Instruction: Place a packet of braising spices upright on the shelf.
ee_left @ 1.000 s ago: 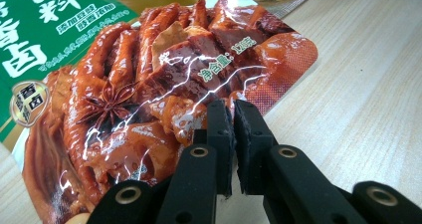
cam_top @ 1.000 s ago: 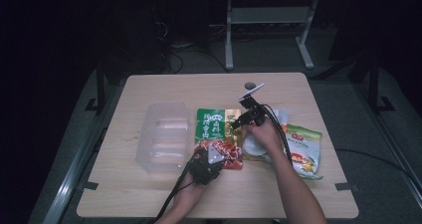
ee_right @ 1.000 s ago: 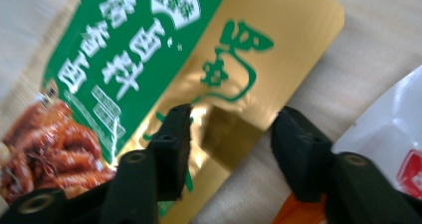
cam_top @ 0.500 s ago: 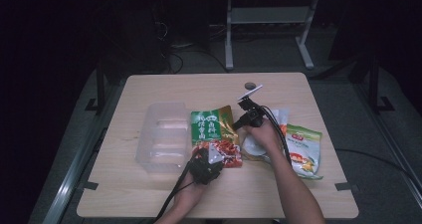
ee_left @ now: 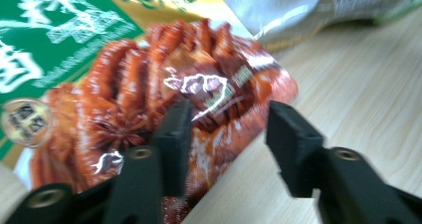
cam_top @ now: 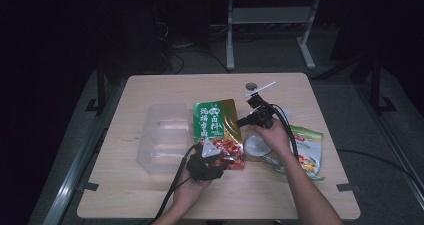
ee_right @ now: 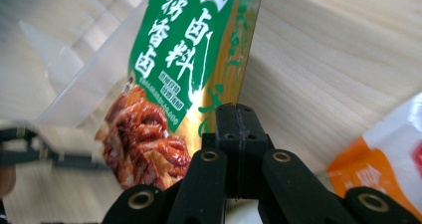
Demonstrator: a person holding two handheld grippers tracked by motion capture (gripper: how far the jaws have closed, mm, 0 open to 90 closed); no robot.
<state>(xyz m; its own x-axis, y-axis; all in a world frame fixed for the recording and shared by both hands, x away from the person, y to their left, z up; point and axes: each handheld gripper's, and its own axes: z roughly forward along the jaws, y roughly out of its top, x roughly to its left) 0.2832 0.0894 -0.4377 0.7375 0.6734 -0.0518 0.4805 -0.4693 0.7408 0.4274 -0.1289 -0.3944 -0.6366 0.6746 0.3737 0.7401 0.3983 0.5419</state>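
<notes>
A green and gold seasoning packet with a red braised-meat picture lies mid-table, its right edge raised. My right gripper is shut on that gold edge; in the right gripper view the closed jaws pinch the packet from the side. My left gripper is at the packet's near corner. Its jaws have just been opening and now stand apart. The left one lies over the meat picture, the right one over bare wood, and neither presses on the packet.
A clear plastic container stands just left of the packet. Under my right hand lies a silver pouch, with a green and orange packet beyond it at the right. A small round object sits near the far edge.
The right gripper has risen with the packet's right edge, and the packet has shifted left toward the container. The left gripper stayed in place and let go of the near corner.
</notes>
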